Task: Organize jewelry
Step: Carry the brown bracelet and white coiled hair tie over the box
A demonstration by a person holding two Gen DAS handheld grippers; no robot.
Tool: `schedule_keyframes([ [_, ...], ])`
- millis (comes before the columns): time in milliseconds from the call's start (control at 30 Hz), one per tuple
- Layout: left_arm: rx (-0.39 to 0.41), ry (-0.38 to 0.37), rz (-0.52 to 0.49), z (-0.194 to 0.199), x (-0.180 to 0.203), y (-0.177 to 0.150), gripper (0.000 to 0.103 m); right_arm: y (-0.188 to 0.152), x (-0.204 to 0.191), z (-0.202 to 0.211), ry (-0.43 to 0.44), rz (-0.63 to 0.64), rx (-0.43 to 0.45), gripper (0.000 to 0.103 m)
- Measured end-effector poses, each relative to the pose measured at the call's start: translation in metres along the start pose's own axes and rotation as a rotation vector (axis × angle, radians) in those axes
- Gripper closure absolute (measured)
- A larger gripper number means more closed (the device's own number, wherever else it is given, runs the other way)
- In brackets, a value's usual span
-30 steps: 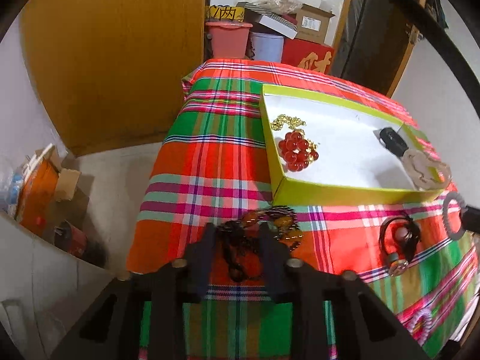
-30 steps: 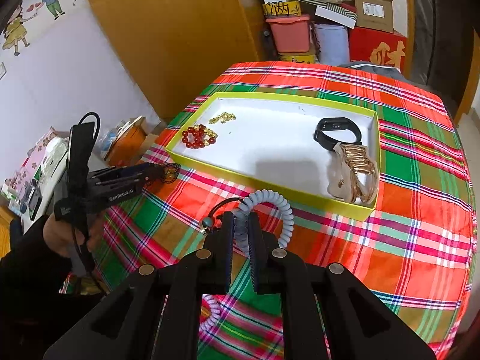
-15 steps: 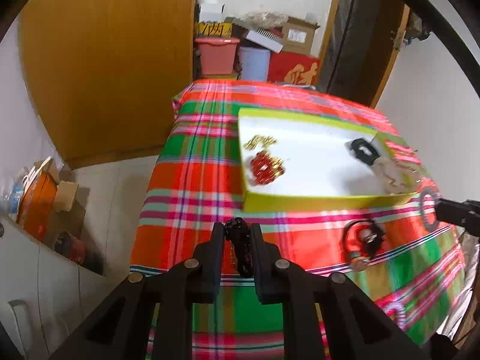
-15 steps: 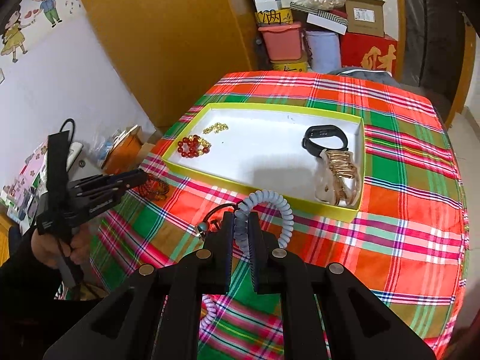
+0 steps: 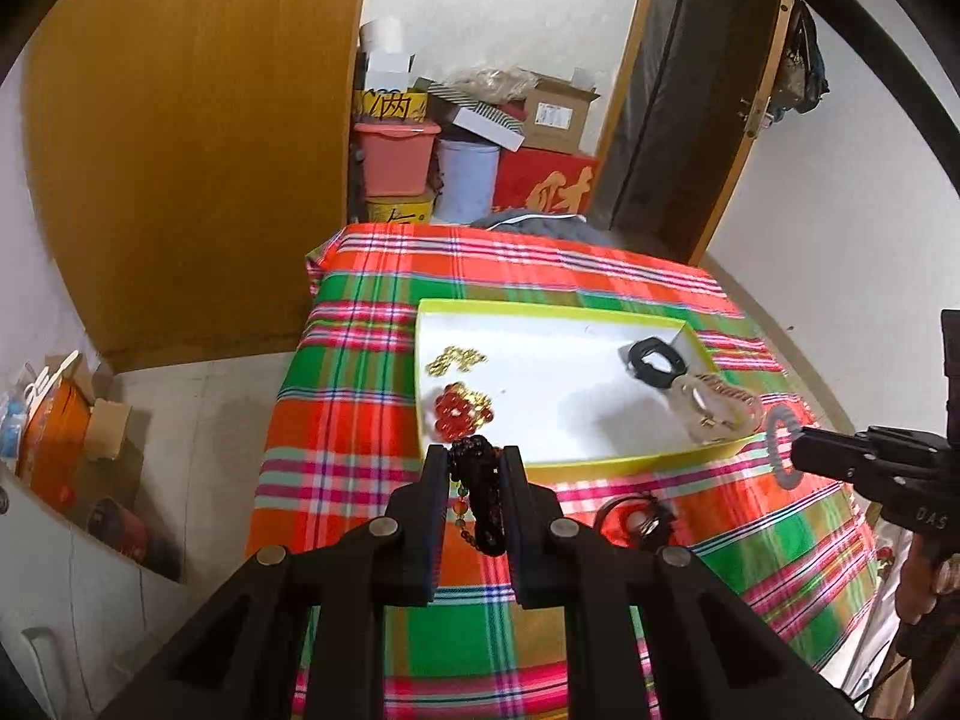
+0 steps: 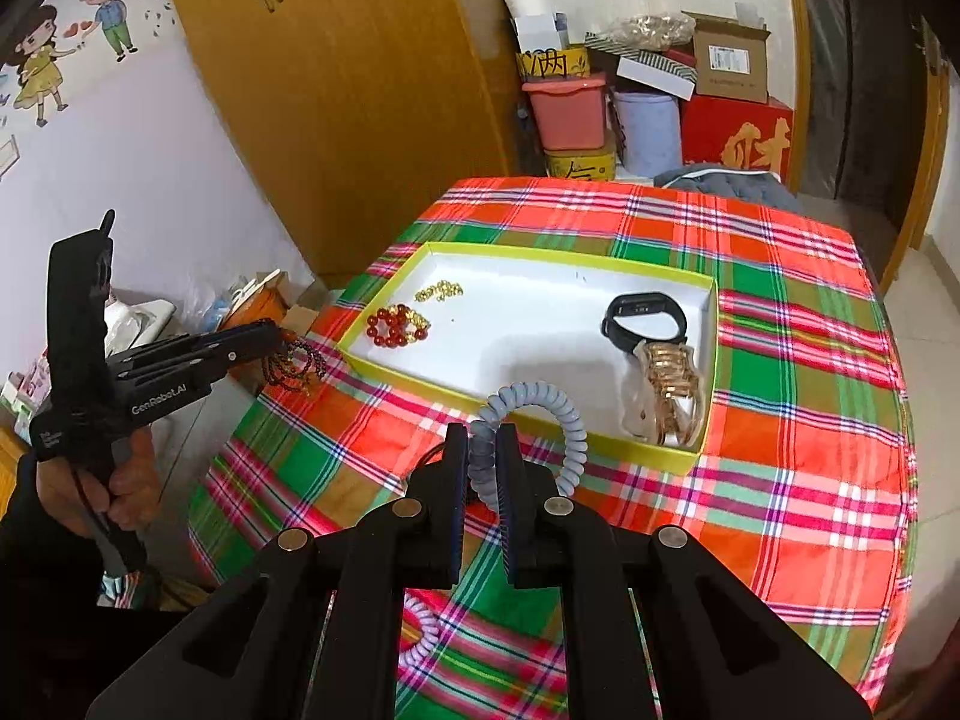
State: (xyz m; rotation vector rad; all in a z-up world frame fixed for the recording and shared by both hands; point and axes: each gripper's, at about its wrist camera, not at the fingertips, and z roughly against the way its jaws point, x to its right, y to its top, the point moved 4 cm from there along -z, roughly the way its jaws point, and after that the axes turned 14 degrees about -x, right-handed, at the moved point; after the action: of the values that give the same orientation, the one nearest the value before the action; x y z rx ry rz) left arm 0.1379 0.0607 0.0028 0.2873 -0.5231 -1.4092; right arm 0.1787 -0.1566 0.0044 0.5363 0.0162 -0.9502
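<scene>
My left gripper [image 5: 475, 457] is shut on a dark beaded bracelet [image 5: 483, 495], held in the air near the front left corner of the white tray with a yellow-green rim [image 5: 600, 462]; the bracelet hangs from it in the right wrist view [image 6: 294, 363]. My right gripper [image 6: 482, 441] is shut on a grey-blue coil hair tie [image 6: 540, 399], held above the cloth at the tray's front edge [image 6: 540, 420]. In the tray lie a red bead bracelet [image 6: 396, 324], a gold chain [image 6: 440, 290], a black band [image 6: 645, 315] and a gold clip [image 6: 669, 387].
A black ring-shaped piece [image 5: 636, 519] lies on the plaid tablecloth [image 6: 780, 420] in front of the tray. Another coil tie [image 6: 420, 630] lies near the cloth's front edge. Boxes and buckets [image 6: 600, 108] stand behind the table, a wooden wardrobe [image 6: 360, 90] to the left.
My left gripper closed on the dark beaded bracelet and lifted it off the cloth toward the tray. My right gripper rose slightly, still holding the coil tie.
</scene>
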Motion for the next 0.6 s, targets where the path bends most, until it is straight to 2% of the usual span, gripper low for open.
schedule_keyframes([
  [333, 0.016, -0.026, -0.036, -0.003, 0.013, 0.027, 0.086, 0.023, 0.000, -0.008, -0.002, 0.006, 0.020, 0.094],
  [600, 0.019, -0.045, -0.064, -0.019, 0.023, 0.052, 0.086, 0.041, 0.011, -0.032, 0.002, -0.022, 0.002, 0.094],
])
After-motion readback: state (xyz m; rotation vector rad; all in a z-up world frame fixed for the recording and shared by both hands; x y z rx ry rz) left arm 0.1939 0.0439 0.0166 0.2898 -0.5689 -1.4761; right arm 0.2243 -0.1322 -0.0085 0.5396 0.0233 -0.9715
